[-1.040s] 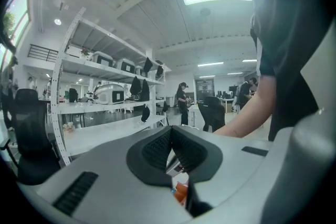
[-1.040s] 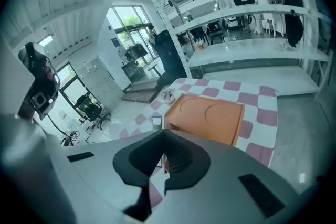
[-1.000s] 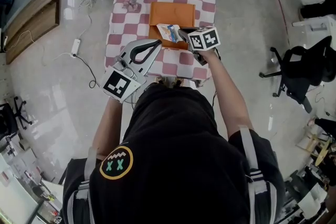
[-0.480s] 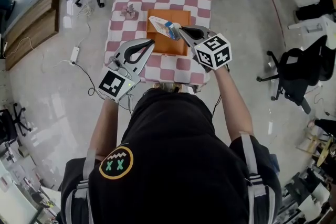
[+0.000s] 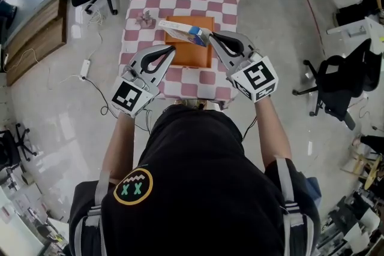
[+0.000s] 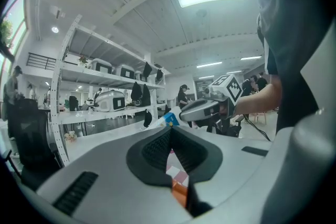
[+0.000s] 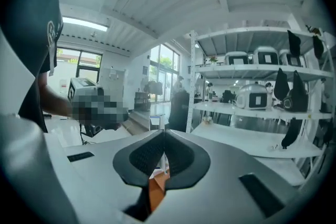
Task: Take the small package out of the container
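Right claw point(image 5: 210, 39) is closed tight on one end of the small package point(image 5: 182, 32), a flat white and blue one, and in the right gripper view only a thin pale edge of it shows between the two pads. One second before, this claw was low at the near part of the orange container point(image 5: 195, 56) with the package just at it. Half a second later it was higher. Now it is lifted further and also rolled, so that the package sticks out from the jaw tips to the left, in the air above the far part of the container and touching nothing else. Left claw point(image 5: 170, 50) has almost not moved in this time. It hovers at the near left corner of the container, with its jaws shut on each other and nothing between them. The container rests at the same place on the checked tabletop point(image 5: 231, 9), near a small grey object point(image 5: 144, 19) that I cannot identify. I judge that the taking-out is as good as done, since the package hangs clear of the container. What remains seems to be to carry it aside and put it down on the tabletop, and with a grip only at one end it could swing or slip
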`<state>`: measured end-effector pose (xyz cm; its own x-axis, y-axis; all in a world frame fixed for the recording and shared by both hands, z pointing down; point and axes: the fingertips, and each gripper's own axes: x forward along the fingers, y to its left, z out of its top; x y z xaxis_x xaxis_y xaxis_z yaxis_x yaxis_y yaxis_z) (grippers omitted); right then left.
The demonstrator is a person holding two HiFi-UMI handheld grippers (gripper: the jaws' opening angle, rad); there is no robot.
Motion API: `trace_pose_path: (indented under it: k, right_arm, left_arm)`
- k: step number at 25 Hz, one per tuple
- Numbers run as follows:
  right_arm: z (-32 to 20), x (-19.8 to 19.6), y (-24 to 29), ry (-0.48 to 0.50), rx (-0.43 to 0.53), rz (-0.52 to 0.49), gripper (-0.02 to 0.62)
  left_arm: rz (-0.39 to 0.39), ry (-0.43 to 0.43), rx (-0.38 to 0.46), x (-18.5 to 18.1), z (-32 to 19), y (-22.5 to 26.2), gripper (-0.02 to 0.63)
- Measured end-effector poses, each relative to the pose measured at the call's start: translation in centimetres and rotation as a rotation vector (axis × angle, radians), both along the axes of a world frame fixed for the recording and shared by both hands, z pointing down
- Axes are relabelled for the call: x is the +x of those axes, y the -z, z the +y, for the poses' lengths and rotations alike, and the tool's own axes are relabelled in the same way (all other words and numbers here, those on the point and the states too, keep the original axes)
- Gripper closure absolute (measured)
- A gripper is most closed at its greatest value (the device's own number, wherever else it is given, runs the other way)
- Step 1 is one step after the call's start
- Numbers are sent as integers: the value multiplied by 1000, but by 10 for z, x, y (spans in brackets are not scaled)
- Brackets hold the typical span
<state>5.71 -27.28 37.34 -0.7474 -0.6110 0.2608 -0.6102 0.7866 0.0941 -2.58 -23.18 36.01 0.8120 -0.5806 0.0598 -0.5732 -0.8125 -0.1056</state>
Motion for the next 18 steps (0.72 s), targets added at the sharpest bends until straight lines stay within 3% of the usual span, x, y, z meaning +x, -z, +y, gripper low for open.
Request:
trace_pose_path:
  k: [6,18]
  right_arm:
    - [23,1,45,49,200,-99,574]
    - [38,12,50,20,236,-123,574]
  left_arm:
    - [17,10,0,2,0,7,589]
    - [29,-5,16,8,2,16,589]
